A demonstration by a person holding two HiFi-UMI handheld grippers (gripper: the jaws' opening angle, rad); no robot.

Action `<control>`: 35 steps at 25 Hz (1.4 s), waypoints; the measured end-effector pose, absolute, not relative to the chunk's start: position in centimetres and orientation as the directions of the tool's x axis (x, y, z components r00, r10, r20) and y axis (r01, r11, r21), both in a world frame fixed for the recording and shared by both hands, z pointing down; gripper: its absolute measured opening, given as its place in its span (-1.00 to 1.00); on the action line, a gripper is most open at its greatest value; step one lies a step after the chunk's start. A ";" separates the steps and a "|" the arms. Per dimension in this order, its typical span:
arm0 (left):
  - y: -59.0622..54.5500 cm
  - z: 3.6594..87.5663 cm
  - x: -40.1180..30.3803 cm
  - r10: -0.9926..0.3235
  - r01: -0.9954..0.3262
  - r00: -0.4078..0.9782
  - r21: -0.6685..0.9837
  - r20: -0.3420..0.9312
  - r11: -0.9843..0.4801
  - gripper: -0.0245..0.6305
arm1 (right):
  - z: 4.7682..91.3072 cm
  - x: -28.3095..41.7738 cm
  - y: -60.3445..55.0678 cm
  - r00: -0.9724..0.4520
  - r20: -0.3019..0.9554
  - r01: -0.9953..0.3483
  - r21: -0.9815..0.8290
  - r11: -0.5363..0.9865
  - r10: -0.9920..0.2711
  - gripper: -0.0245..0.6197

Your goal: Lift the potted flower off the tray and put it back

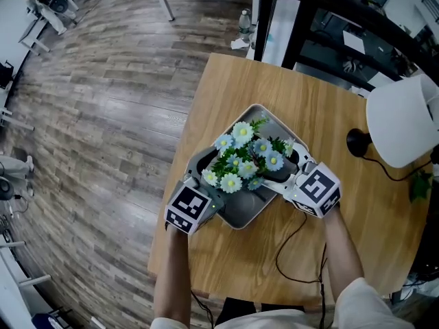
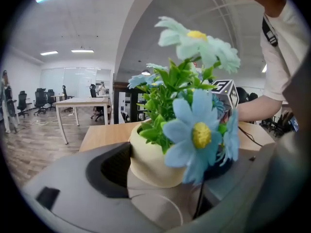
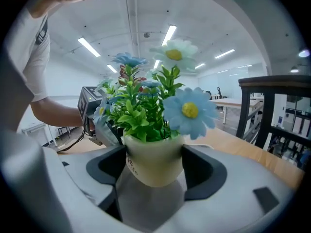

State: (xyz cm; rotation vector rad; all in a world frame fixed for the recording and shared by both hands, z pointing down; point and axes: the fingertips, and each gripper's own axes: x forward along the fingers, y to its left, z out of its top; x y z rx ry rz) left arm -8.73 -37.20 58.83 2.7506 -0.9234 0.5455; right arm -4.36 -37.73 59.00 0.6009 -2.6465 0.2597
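Observation:
The potted flower [image 1: 245, 157] has blue and white daisies and green leaves in a cream pot [image 3: 154, 164]. It sits over the grey tray [image 1: 276, 120] at the middle of the wooden table [image 1: 226, 81]. My left gripper [image 1: 218, 196] reaches in from the near left and my right gripper [image 1: 285, 177] from the right, facing each other. In the right gripper view both dark pads [image 3: 112, 165] press the pot's sides. In the left gripper view the pot [image 2: 154, 161] touches the left pad [image 2: 116, 166]; a blue daisy [image 2: 199, 132] hides most of the other pad.
A black lamp base [image 1: 358, 142] with a white shade [image 1: 405, 118] stands at the table's right. A black cable [image 1: 295, 242] runs across the near part of the table. Dark shelving [image 1: 322, 12] stands behind the table; wooden floor lies to the left.

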 end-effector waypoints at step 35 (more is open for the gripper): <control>-14.5 39.2 -4.4 -0.537 -0.543 0.819 -0.032 0.204 -0.839 0.35 | 39.3 0.5 -14.1 -0.780 0.226 -0.603 -0.020 0.797 -0.584 0.16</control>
